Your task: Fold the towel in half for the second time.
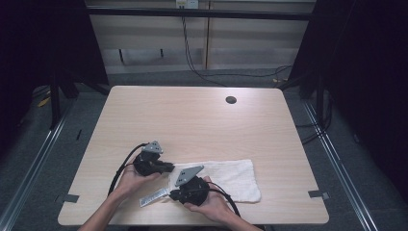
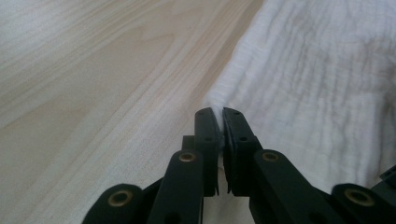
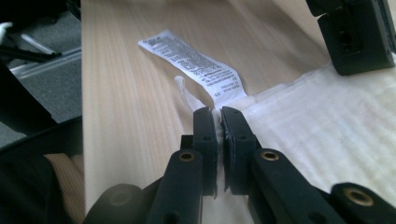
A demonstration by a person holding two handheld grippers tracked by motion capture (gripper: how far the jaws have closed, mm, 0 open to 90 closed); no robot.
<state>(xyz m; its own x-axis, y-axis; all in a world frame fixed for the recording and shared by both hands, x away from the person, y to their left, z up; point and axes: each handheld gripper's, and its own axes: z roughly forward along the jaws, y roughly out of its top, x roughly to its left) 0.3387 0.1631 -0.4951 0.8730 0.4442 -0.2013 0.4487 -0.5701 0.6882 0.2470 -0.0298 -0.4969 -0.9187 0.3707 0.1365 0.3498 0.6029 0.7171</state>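
Left claw (image 2: 219,114) is clamped on the edge of the white towel (image 2: 317,74); right claw (image 3: 218,114) pinches the towel's corner beside its care label (image 3: 196,60). The towel lies flat at the worktop's (image 1: 192,115) near edge.

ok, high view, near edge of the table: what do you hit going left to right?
Left tool → care label → right tool → white towel. Both tools are shut on the towel's left edge.
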